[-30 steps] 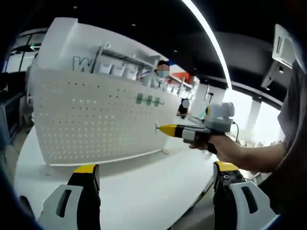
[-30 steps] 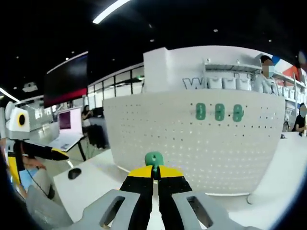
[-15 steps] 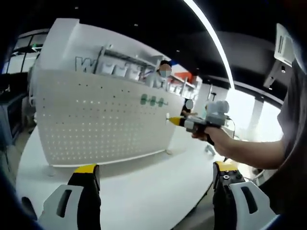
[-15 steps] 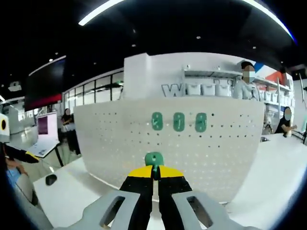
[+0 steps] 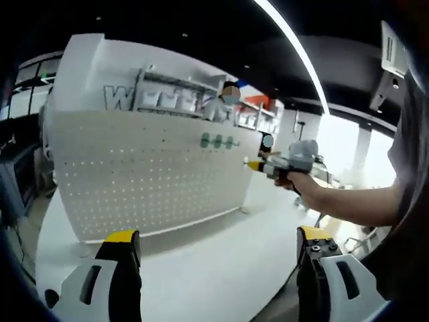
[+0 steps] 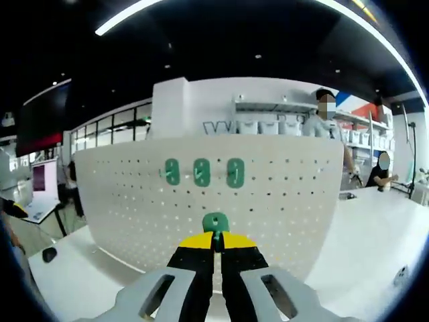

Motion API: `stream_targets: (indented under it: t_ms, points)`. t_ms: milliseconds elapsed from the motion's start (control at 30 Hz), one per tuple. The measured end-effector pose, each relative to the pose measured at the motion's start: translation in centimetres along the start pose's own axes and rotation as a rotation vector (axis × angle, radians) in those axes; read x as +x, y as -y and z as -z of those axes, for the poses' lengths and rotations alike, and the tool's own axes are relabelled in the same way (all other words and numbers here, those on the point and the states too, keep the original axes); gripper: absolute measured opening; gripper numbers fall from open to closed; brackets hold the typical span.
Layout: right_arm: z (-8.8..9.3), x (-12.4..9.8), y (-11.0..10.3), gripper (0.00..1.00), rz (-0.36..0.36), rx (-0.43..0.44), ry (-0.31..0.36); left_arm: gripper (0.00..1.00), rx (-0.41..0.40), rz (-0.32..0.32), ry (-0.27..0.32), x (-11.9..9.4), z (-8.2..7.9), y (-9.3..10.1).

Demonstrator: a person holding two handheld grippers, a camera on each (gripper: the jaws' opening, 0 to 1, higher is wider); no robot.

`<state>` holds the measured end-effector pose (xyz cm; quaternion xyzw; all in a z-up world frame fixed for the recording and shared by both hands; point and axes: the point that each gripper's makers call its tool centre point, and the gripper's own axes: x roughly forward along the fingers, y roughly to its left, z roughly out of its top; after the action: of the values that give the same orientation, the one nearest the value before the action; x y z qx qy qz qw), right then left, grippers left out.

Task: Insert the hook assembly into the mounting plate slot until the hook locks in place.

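In the right gripper view, the right gripper (image 6: 216,243) rises from the bottom with its two yellow-tipped black jaws pressed together on one small green plastic hook assembly (image 6: 216,222), whose rounded top shows just above the tips. The hook is held in front of the white perforated mounting plate (image 6: 281,201), an upright pegboard standing on the white round table (image 6: 375,228); whether hook and board touch cannot be told. Three green hooks (image 6: 202,172) already sit side by side in one row on the upper part of the board, above the held one. Behind the board stands a white wall with grey lettering (image 6: 221,126), and two people are seen past its right end.

In the left gripper view, the left gripper (image 5: 218,265) has its two yellow-tipped jaws spread wide apart with nothing between them, over the table. Farther off, a hand (image 5: 301,182) holds the right gripper at the board's right edge, near the three hooks
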<state>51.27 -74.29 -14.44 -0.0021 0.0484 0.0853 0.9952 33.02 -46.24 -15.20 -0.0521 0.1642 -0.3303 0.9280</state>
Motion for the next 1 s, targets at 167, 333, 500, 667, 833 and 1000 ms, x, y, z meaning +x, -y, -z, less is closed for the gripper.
stream_targets:
  t_ms: [167,333,500,667,833,1000]
  points:
    - [-0.9,0.6,1.7,0.0,0.039,-0.001,0.019,0.99,-0.01,-0.004,0.008,0.0,-0.3,-0.3]
    - [-2.1,1.6,2.6,0.0,0.055,-0.007,0.044,0.98,-0.022,-0.002,0.004,0.1,-0.2,-0.6]
    - [-3.5,2.7,3.6,0.0,0.074,-0.007,0.075,0.97,-0.022,-0.004,-0.002,0.1,-0.2,-0.8]
    - [-4.7,3.7,4.3,0.0,0.083,-0.008,0.098,0.97,-0.028,-0.013,0.0,-0.1,-0.2,-1.3]
    - [-5.9,4.6,4.8,0.0,0.085,-0.006,0.124,0.97,-0.065,-0.019,0.009,-0.3,-0.1,-1.9]
    - [-6.6,5.8,5.8,0.0,0.091,-0.004,0.14,0.95,-0.07,-0.027,-0.002,-0.2,0.3,-2.3]
